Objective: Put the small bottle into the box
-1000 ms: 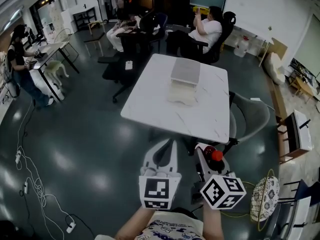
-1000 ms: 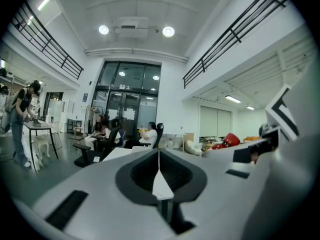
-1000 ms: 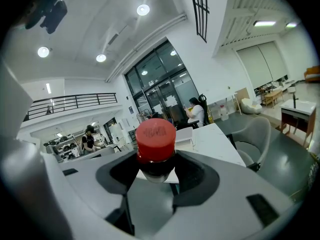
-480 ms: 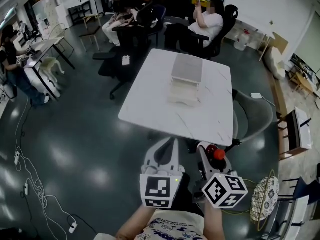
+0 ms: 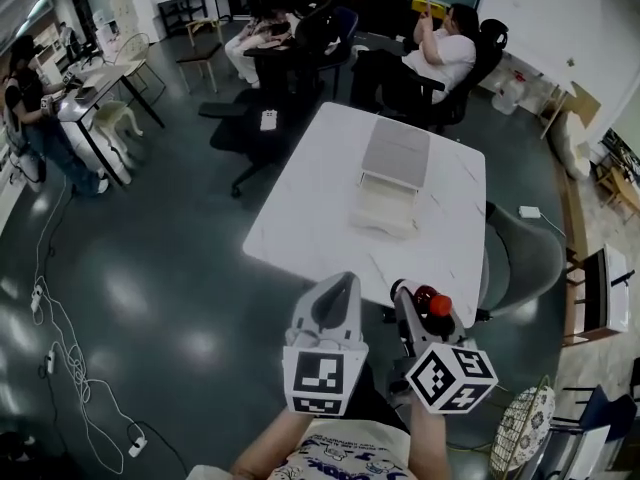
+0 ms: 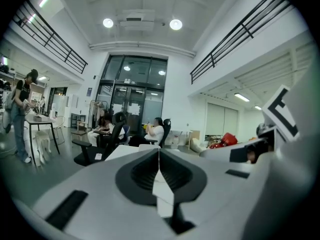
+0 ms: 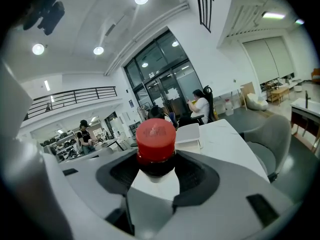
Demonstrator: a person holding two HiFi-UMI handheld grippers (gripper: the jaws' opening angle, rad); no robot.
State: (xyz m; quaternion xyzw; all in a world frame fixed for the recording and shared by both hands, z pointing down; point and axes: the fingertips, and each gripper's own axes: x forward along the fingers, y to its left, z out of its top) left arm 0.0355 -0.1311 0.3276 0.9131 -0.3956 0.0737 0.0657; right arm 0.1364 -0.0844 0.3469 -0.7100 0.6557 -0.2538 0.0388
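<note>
Head view first, where's the stuff sitting?

>> Box (image 5: 392,173) is on the white tabletop (image 5: 310,208), around centre frame. Left gripper (image 5: 338,286) and right gripper (image 5: 405,293) are side by side low in the frame, below the tabletop's near edge. The red-capped small bottle (image 5: 432,305) is in the right gripper.

Left gripper view?

>> Jaws pressed together, nothing between them.

And the right gripper view?

>> Jaws pinching the small bottle (image 7: 155,141) just under its cap. It stands upright at mid-frame, with the tabletop beyond it.
</note>
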